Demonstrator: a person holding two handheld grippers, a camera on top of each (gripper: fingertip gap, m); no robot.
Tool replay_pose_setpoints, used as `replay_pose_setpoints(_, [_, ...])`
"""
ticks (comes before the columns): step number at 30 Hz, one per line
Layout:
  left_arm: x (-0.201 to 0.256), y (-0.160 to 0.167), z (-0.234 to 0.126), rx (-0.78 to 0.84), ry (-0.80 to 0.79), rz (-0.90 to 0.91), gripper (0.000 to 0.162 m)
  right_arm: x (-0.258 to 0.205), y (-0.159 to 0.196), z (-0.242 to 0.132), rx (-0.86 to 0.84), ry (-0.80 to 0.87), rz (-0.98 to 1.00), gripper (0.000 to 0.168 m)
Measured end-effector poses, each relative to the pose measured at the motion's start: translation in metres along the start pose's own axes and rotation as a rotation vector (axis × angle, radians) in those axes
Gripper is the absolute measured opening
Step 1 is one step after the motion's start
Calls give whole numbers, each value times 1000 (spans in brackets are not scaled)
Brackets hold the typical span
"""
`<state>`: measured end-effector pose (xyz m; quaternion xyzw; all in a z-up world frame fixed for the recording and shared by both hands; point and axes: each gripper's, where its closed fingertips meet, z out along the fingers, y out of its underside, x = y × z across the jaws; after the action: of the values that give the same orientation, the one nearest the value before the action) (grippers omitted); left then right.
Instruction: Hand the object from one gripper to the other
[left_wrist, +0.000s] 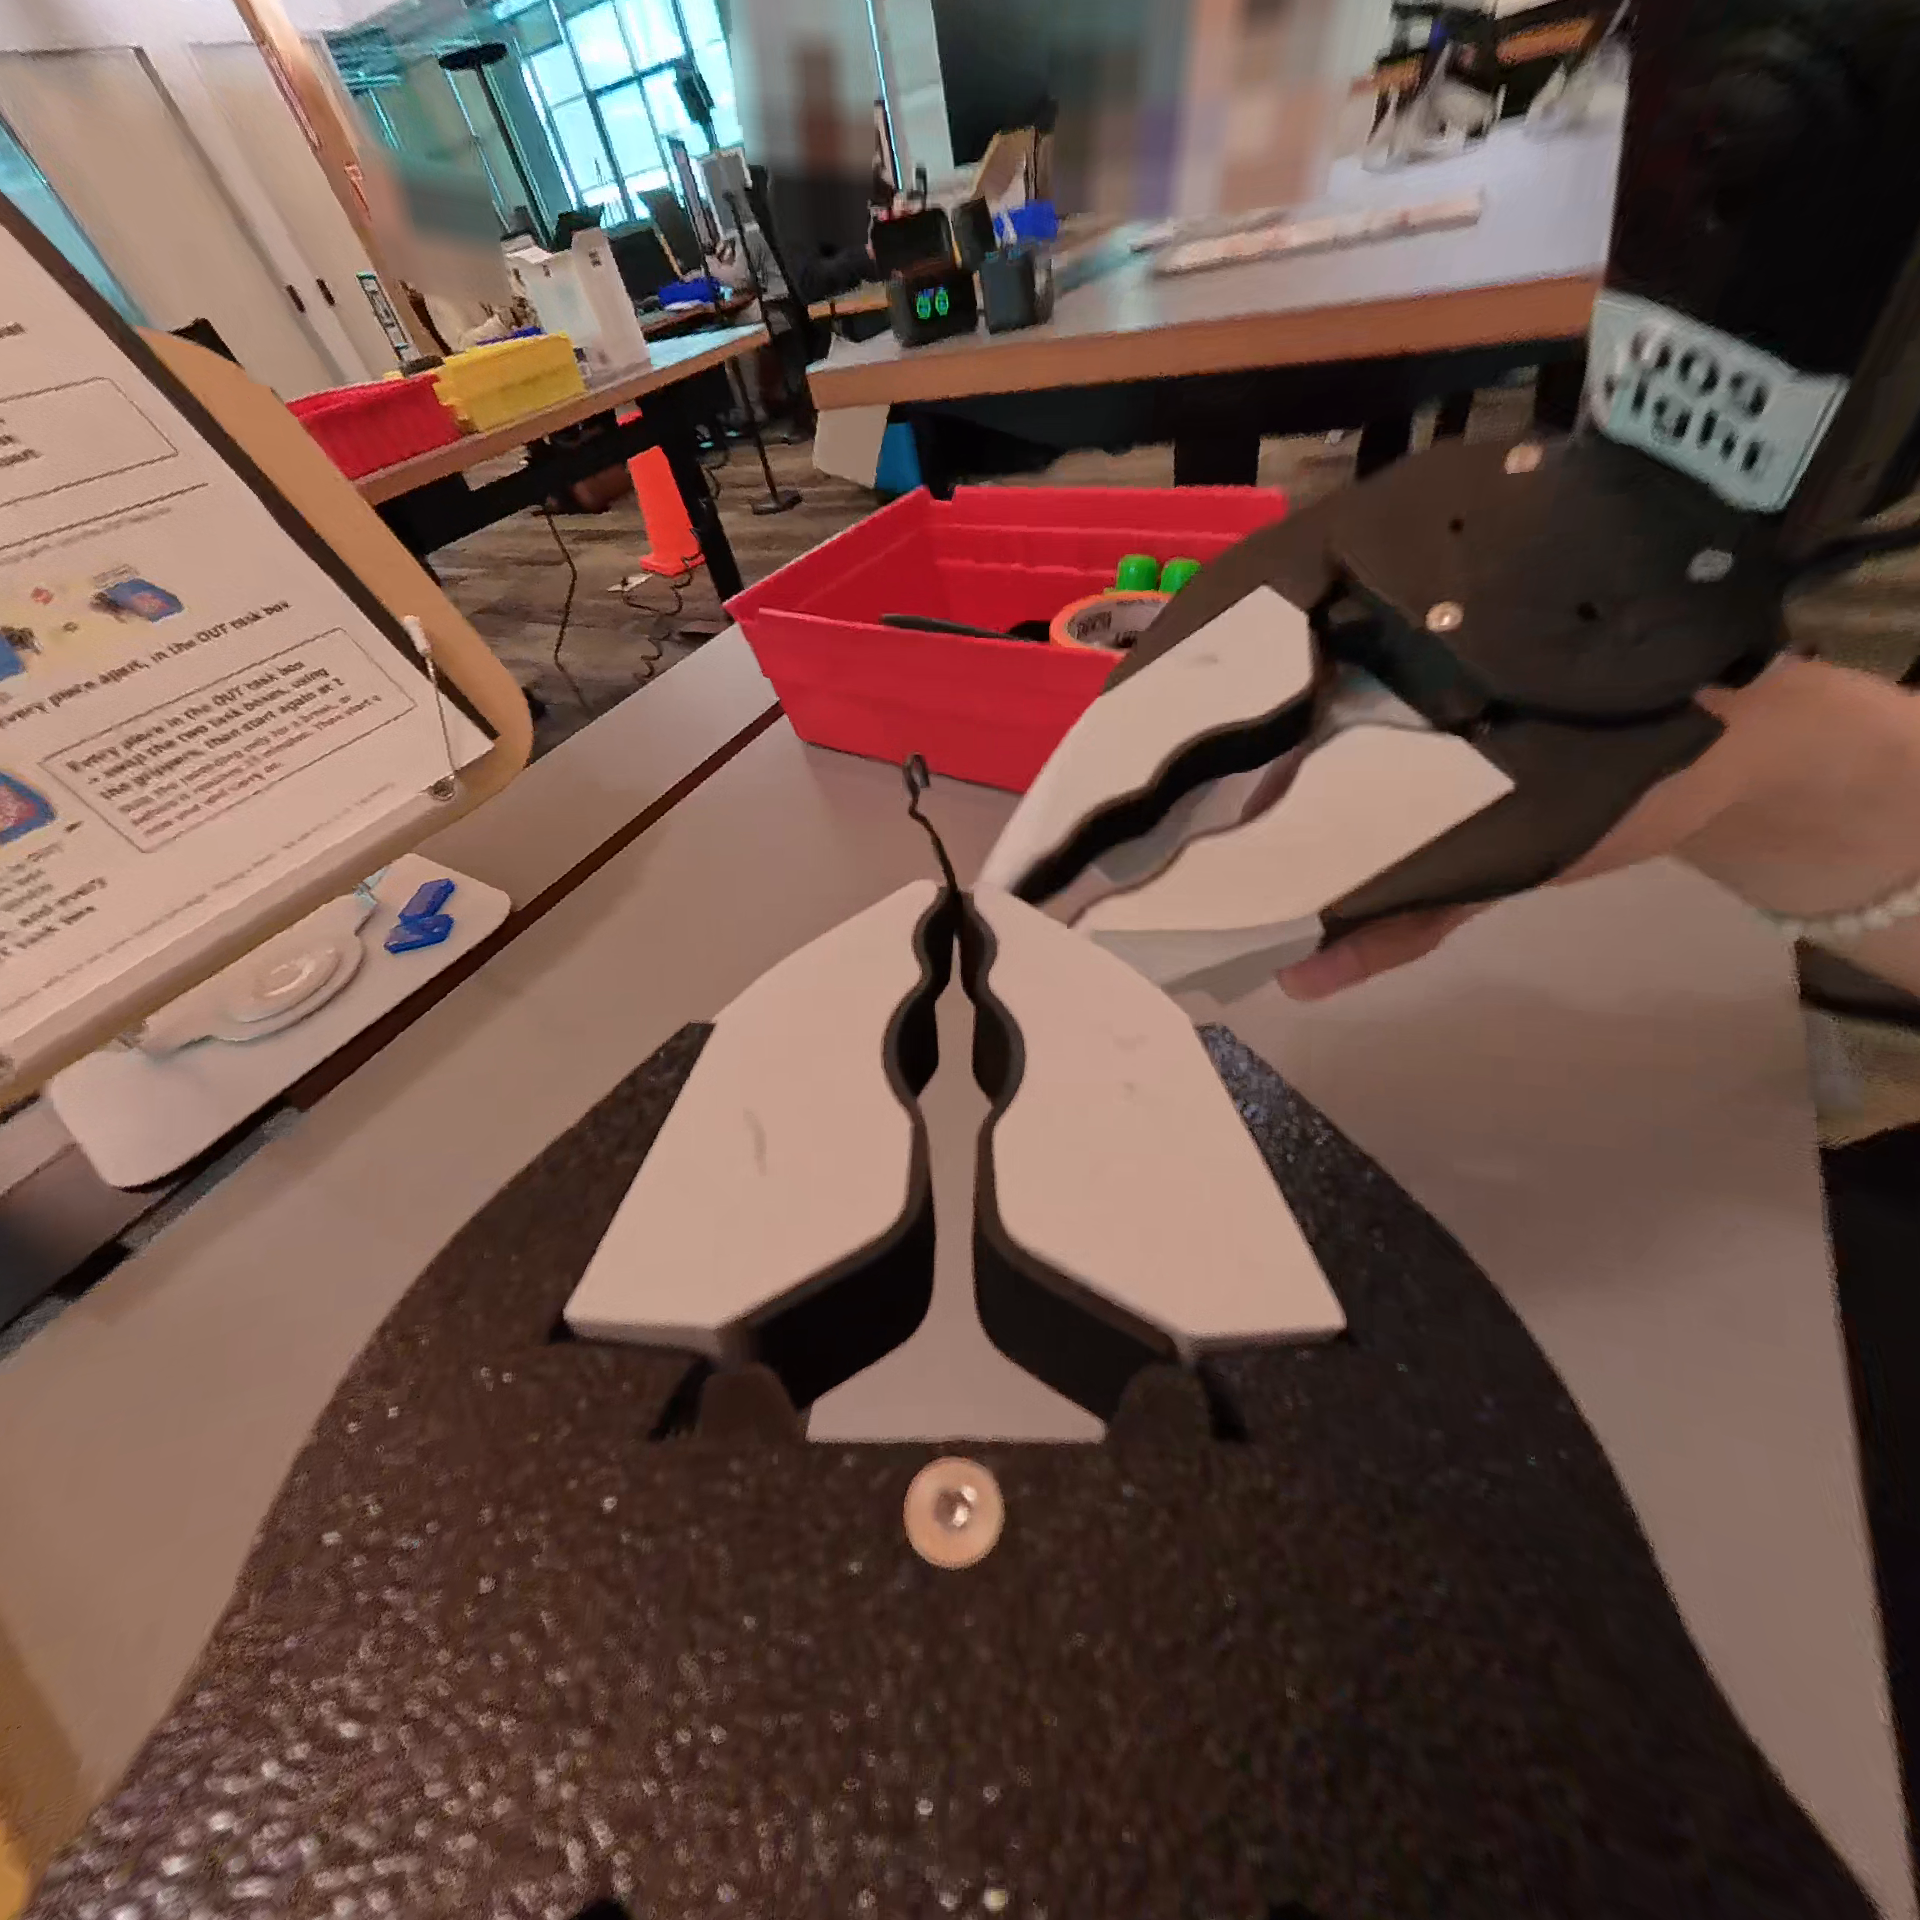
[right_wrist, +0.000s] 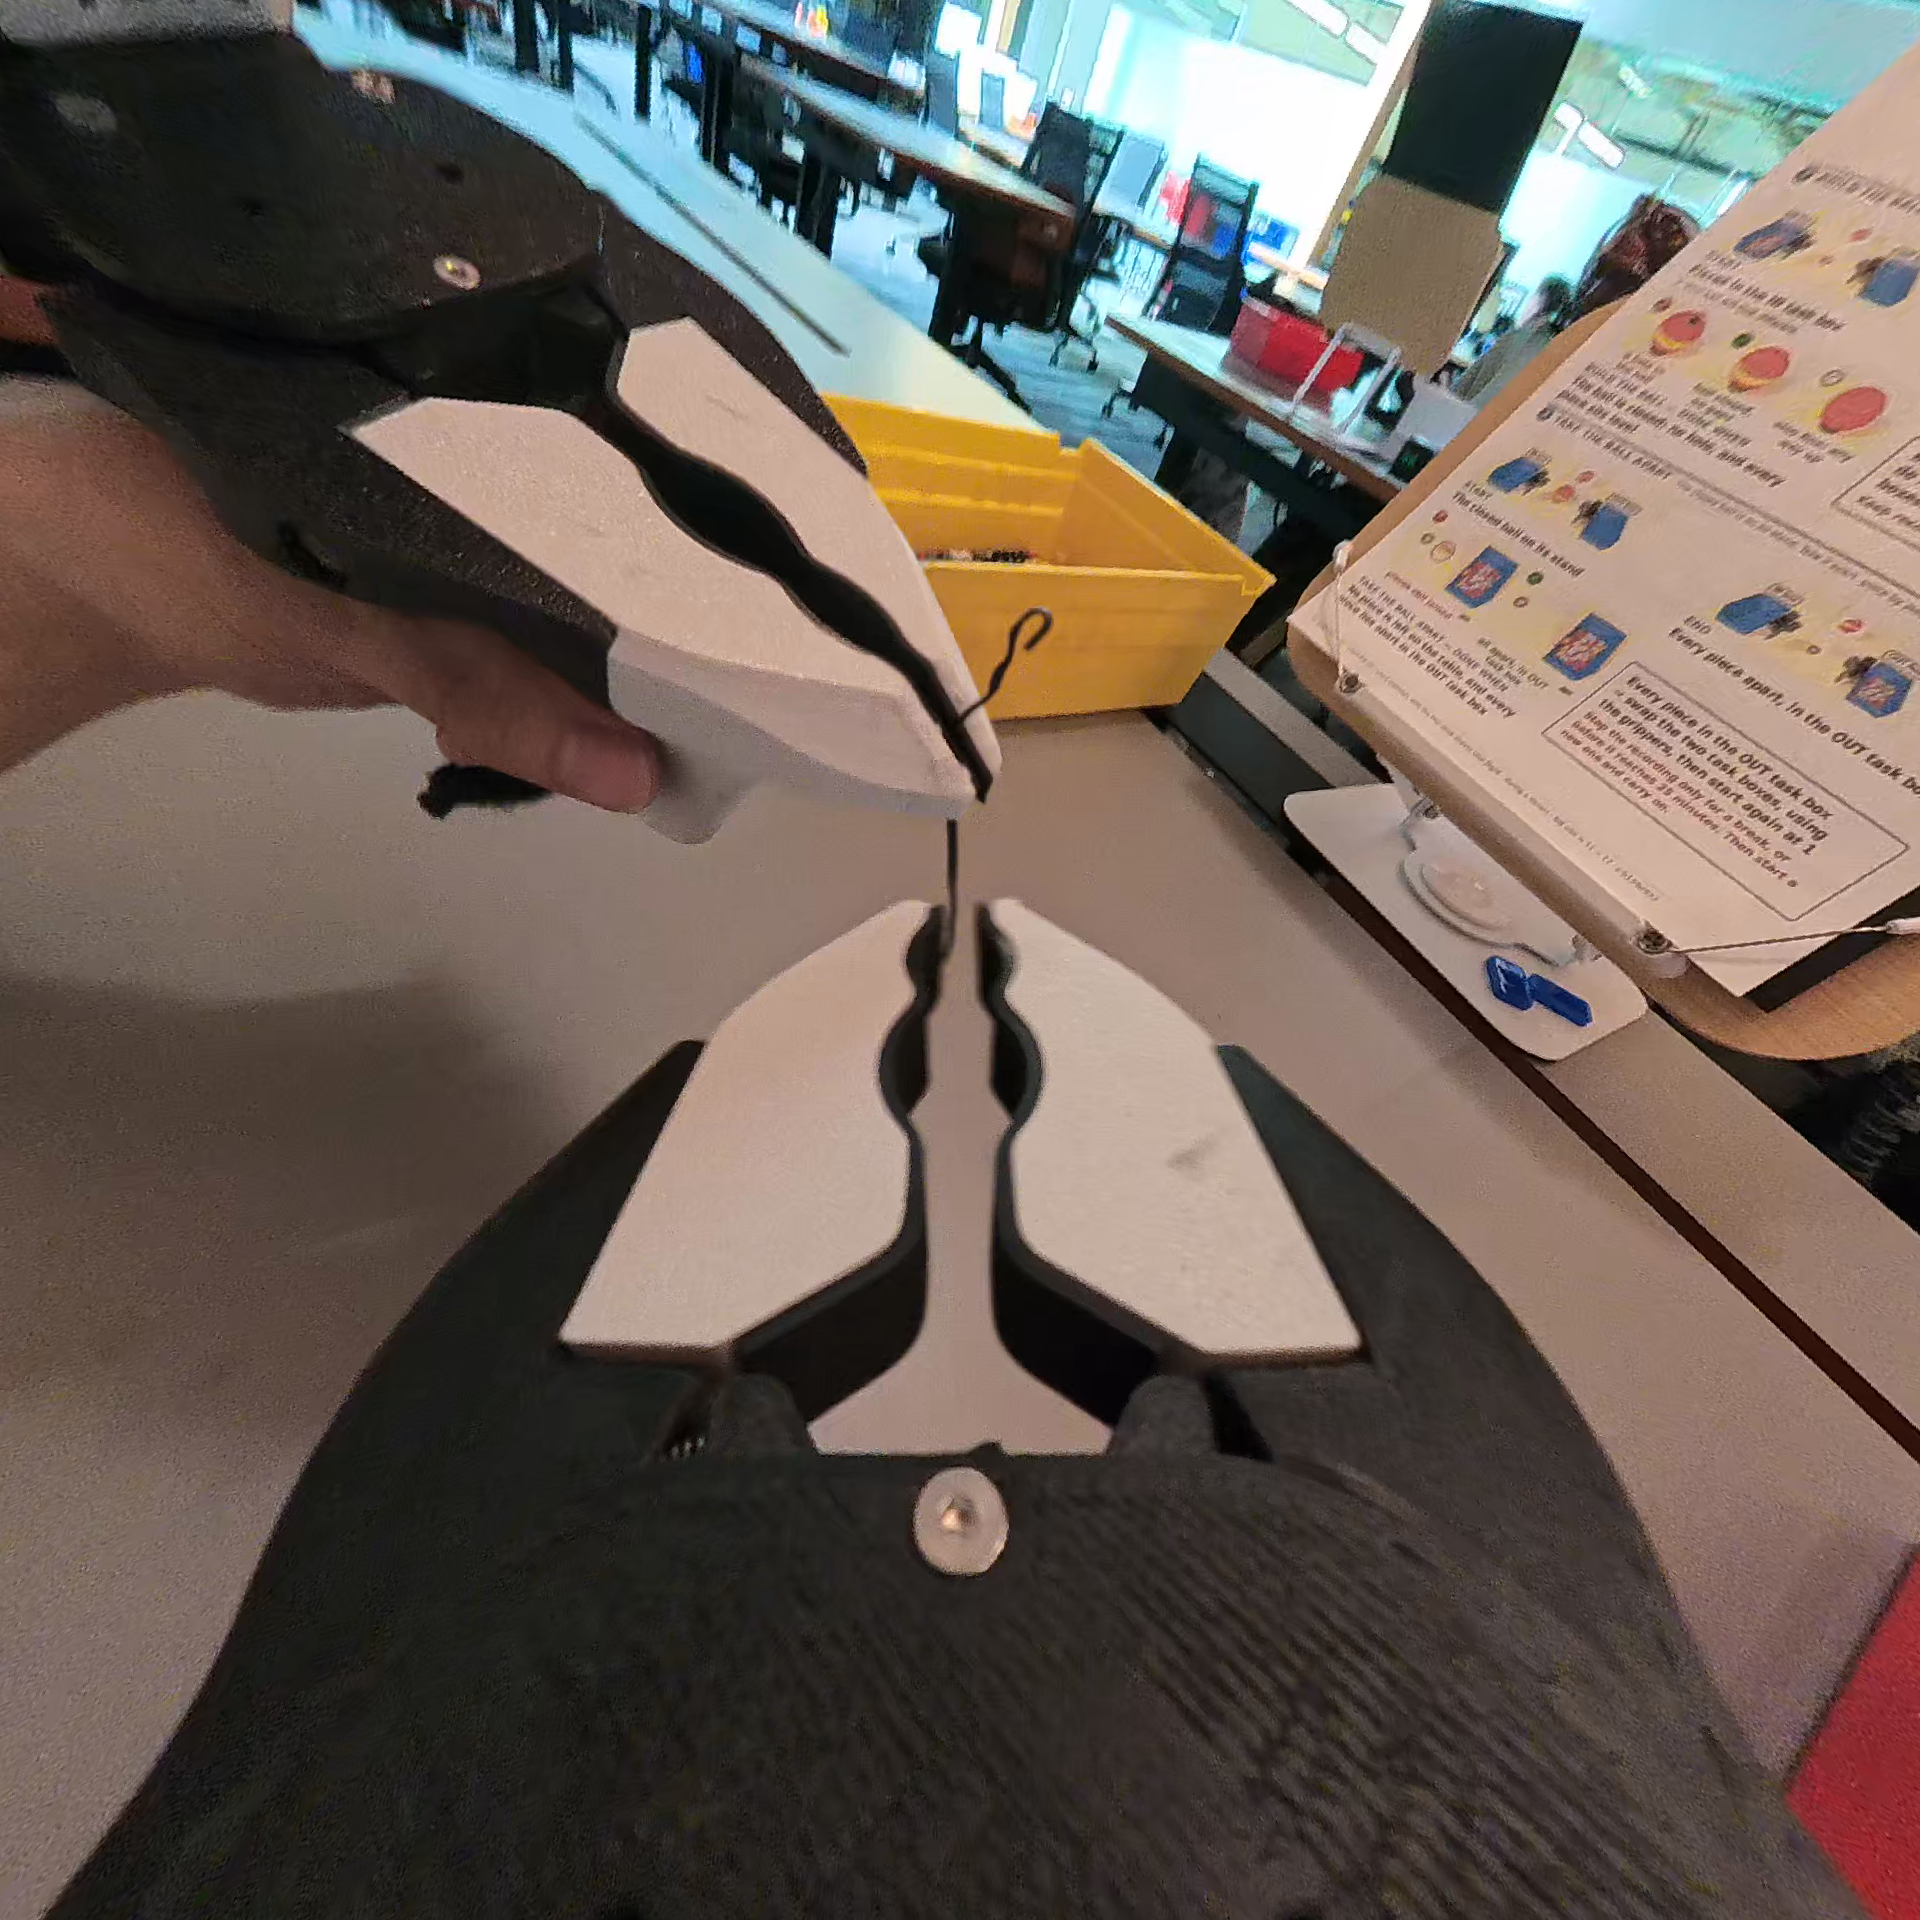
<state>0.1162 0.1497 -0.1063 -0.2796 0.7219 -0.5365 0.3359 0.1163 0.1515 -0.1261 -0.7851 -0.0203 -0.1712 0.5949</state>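
The object is a thin black bent wire (left_wrist: 928, 821) with a small loop at one end. My left gripper (left_wrist: 954, 899) is shut on it above the grey table, and the looped end sticks out past the fingertips. In the right wrist view the left gripper (right_wrist: 977, 784) comes in from the upper left, and the wire (right_wrist: 953, 857) hangs from its tips into the narrow gap of my right gripper (right_wrist: 958, 914). The right gripper's jaws stand a little apart around the wire's lower end. The right gripper (left_wrist: 1023, 888) also shows in the left wrist view, tip to tip with the left.
A red bin (left_wrist: 935, 707) with tape and green pieces stands behind the grippers. A yellow bin (right_wrist: 1101, 623) stands at the table's far edge. An instruction board (right_wrist: 1662, 623) on a white stand with a blue piece (right_wrist: 1538, 992) is at the side. My two grippers' fingertips are within a few centimetres of each other.
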Motion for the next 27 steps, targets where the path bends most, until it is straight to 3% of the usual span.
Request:
replay_pose_setpoints(1, [-2, -3, -1, 23, 6, -39, 0, 3, -2, 0, 22, 8, 21, 23])
replay_pose_setpoints(5, [-21, -17, -11, 164, -26, -265, 0, 10, -1, -3, 47, -1, 124, 54])
replay_pose_setpoints(9, [-29, -24, -18, 309, 90, -619, 0, 10, -22, -12, 213, 18, 131, 50])
replay_pose_setpoints(14, [-19, -29, -15, 381, 330, -987, 0, 4, -54, -28, 455, 124, -108, 37])
replay_pose_setpoints(21, [0, -30, -10, 319, 443, -1060, 0, -5, -51, -28, 439, 173, -261, 23])
replay_pose_setpoints(27, [10, -30, -6, 280, 420, -1003, 0, -1, -52, -34, 421, 243, -258, 1])
